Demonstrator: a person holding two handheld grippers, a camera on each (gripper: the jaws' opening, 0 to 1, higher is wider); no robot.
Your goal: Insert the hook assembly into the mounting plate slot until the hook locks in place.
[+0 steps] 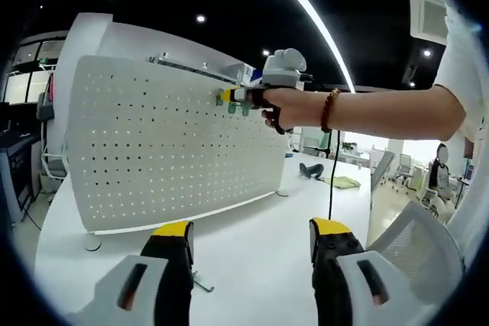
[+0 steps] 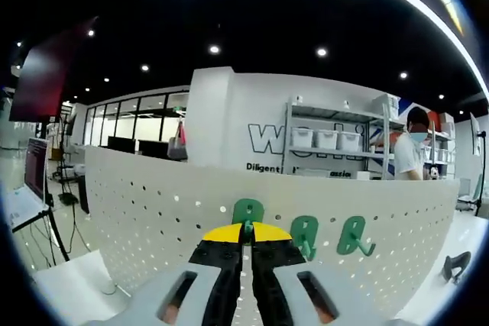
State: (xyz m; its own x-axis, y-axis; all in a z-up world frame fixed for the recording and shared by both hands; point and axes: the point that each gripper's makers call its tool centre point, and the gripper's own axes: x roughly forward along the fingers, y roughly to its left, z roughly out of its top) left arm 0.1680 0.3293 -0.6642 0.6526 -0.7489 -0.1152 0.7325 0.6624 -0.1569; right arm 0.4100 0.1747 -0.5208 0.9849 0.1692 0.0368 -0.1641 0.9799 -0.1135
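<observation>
The right hand-held gripper (image 2: 246, 236) is pressed up to the white pegboard (image 2: 153, 219), its jaws clamped together on a green hook (image 2: 247, 211) near the board's upper edge. 2 more green hooks (image 2: 306, 234) already hang just beside it on the right. In the left gripper view, the person's hand (image 1: 279, 104) holds that gripper against the pegboard, which stands upright on the white counter (image 1: 252, 257). The left hand-held gripper (image 1: 248, 243) hangs back with its jaws apart, holding nothing. The hook looks like light, stiff plastic, probably a bit slick, so a pinch low on its flat body seems best while pushing it squarely into the slot.
</observation>
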